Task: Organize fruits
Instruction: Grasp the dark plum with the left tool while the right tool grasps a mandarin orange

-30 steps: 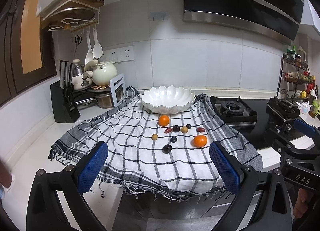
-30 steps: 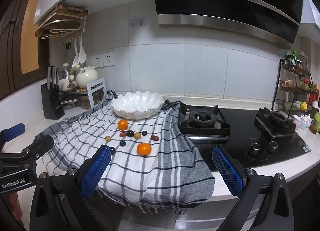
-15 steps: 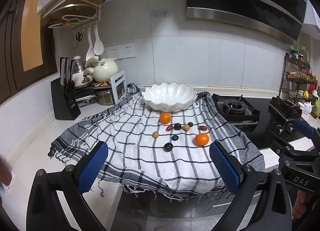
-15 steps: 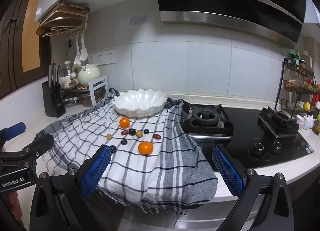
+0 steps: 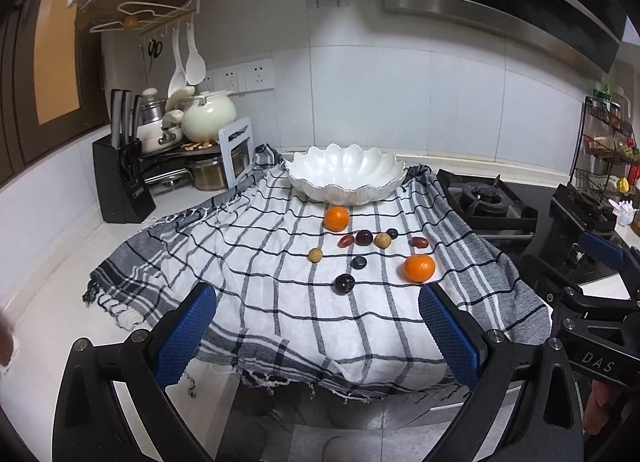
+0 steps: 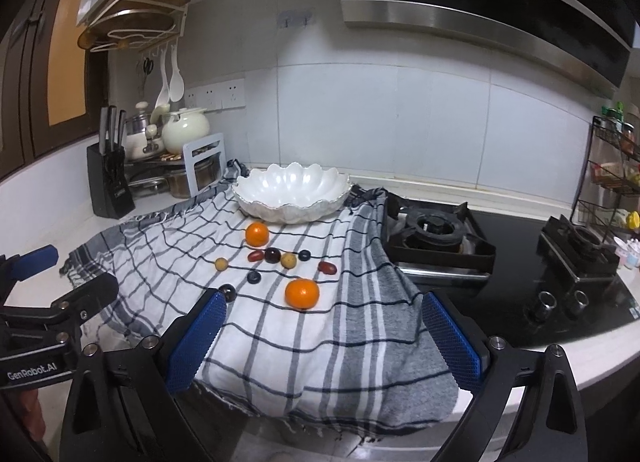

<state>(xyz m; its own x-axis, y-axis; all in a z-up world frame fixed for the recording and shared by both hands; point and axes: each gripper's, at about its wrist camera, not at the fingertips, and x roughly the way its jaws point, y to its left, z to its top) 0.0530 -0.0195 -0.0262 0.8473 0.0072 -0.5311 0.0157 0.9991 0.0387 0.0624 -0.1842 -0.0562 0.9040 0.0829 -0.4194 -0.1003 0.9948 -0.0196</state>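
— Where do we stand?

— My left gripper point(image 5: 316, 330) and right gripper point(image 6: 324, 336) both gape wide, holding nothing. The fruit, including the near orange point(image 6: 302, 293), lies loose on the checked cloth point(image 6: 280, 350), just before the white bowl point(image 6: 292, 191).

— Risks?

— The cloth overhangs the counter; snag it and I reckon everything rolls off.

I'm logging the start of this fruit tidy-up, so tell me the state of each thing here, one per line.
White bowl: upright, empty, on the cloth.
Checked cloth: spread over the counter, front edge hanging off.
Two oranges: loose on the cloth, outside the bowl.
Small fruits: scattered on the cloth, apart.
Left gripper: open, empty.
Right gripper: open, empty.
Gas burner: no flame visible.
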